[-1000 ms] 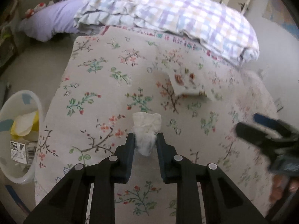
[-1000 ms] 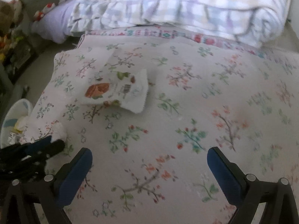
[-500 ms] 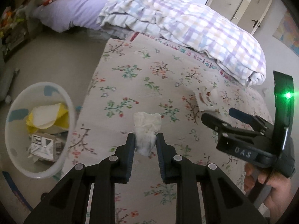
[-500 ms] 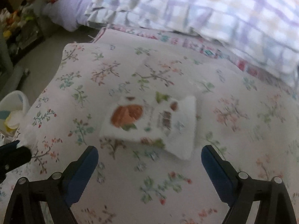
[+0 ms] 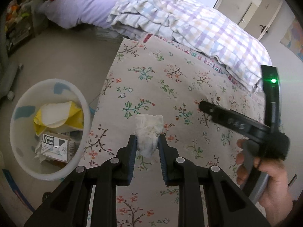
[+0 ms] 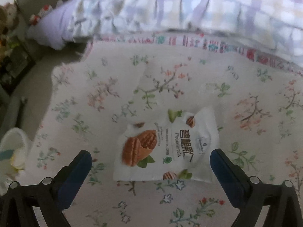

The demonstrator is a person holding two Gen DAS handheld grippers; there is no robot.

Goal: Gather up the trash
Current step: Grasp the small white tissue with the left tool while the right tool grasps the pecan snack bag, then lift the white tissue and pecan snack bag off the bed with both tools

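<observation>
Item 1: left gripper (image 5: pixel 147 145), pinching a crumpled white tissue (image 5: pixel 148 131) above the flowered bedcover (image 5: pixel 151 79).
Item 2: white bin (image 5: pixel 47 172), on the floor at 9 o'clock of the tissue, beside the bed; it already holds a yellow wrapper (image 5: pixel 58 119) and a printed carton (image 5: pixel 55 144).
Item 3: right gripper (image 6: pixel 151 167), spread wide; its jaws have just been opening, with nothing pressed between them. A pecan snack packet (image 6: pixel 166 147) lies flat on the bedcover between and just ahead of the fingers.
Step in hand, by judgement: tissue carried binward, packet being approached.
Next move: lower the right gripper astride the packet and close; swing the tissue over the bin and release.
</observation>
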